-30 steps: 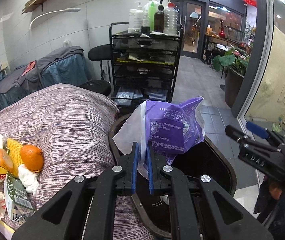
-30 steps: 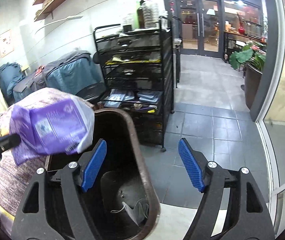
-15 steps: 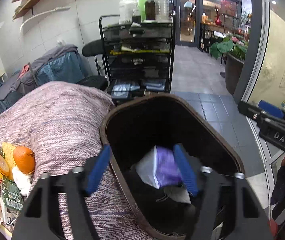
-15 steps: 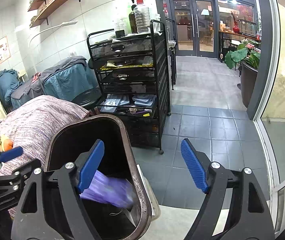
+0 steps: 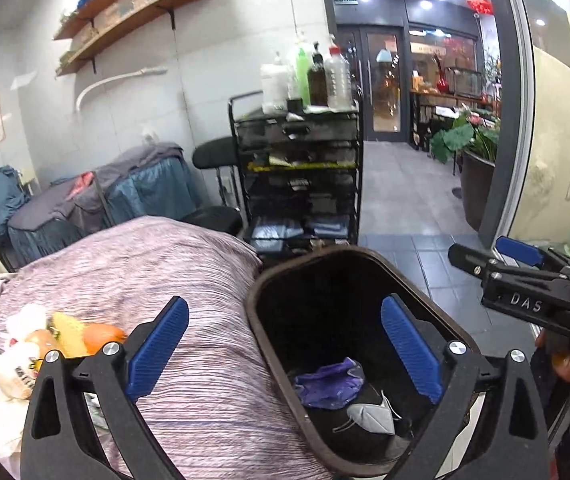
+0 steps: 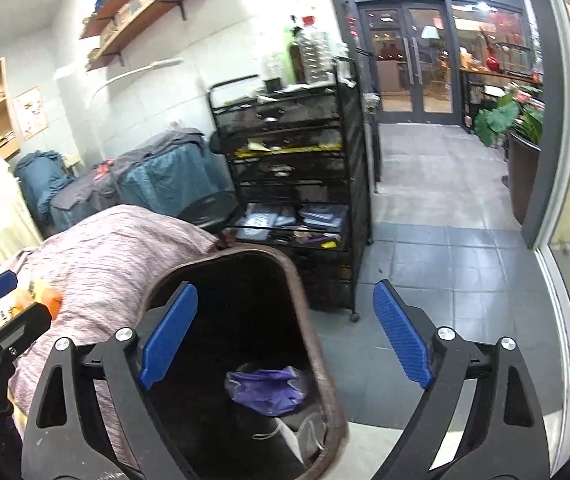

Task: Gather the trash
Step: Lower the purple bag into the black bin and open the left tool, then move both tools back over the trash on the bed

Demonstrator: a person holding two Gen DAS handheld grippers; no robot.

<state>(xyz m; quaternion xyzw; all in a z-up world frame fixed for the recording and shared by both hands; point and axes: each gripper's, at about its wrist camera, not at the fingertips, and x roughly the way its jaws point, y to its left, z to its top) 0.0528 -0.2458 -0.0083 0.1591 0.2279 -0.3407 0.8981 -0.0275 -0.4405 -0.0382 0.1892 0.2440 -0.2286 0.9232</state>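
Note:
A crumpled purple bag (image 5: 327,384) (image 6: 265,388) lies at the bottom of the dark brown bin (image 5: 269,344) (image 6: 317,360), beside a grey face mask (image 5: 369,418). My left gripper (image 5: 283,302) hovers over the bin's rim, its jaws opening wide with nothing between them. My right gripper (image 6: 285,286) hangs above the bin's right side; its jaws are opening too, and nothing is between them. On the striped purple cloth (image 5: 145,272), at the left, lies a heap of trash: an orange (image 5: 101,334), a yellow net, white tissues and a small bottle.
A black wire cart (image 5: 301,184) topped with bottles stands just behind the bin, with a black stool (image 5: 213,216) next to it. Draped furniture lines the left wall. A potted plant (image 5: 473,152) and a glass wall are on the right, with grey tiled floor between.
The left gripper let go of the purple bag, which dropped into the bin. Its jaws swung from shut to wide and it drew up and back. The right jaws widened a little.

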